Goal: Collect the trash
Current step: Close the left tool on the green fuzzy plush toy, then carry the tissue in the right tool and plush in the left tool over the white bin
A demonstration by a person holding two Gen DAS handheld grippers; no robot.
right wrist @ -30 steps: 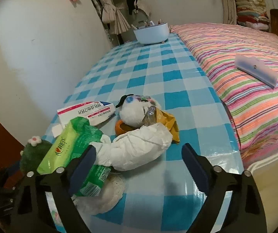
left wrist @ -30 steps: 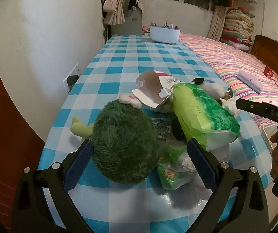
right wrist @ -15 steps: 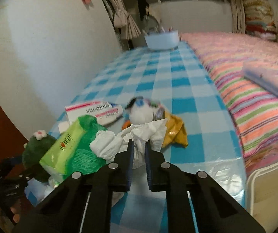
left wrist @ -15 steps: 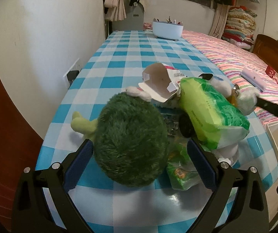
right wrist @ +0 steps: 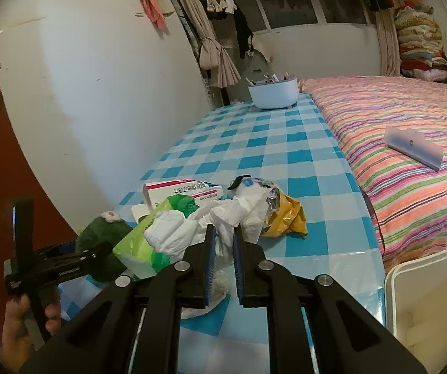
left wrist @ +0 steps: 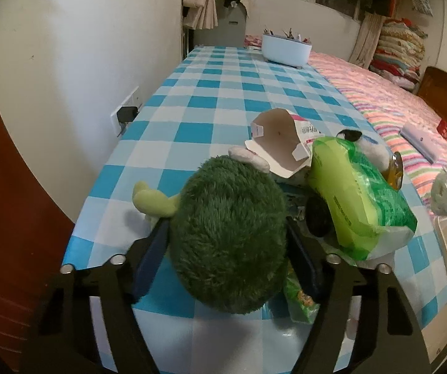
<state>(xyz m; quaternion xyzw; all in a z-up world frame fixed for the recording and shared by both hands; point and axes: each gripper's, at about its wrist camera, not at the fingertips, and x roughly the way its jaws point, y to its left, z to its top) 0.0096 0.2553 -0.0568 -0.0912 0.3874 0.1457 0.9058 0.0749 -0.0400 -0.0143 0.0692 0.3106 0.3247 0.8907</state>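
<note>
While the pile sat on the checked table [left wrist: 211, 106]:
Right gripper [right wrist: 221, 243]: jaws had clamped and lifted the white tissue wad [right wrist: 192, 227].
Left gripper [left wrist: 226, 249]: had closed onto the green plush toy [left wrist: 229, 233].
Meaning: first trash secured, bin next.
</note>
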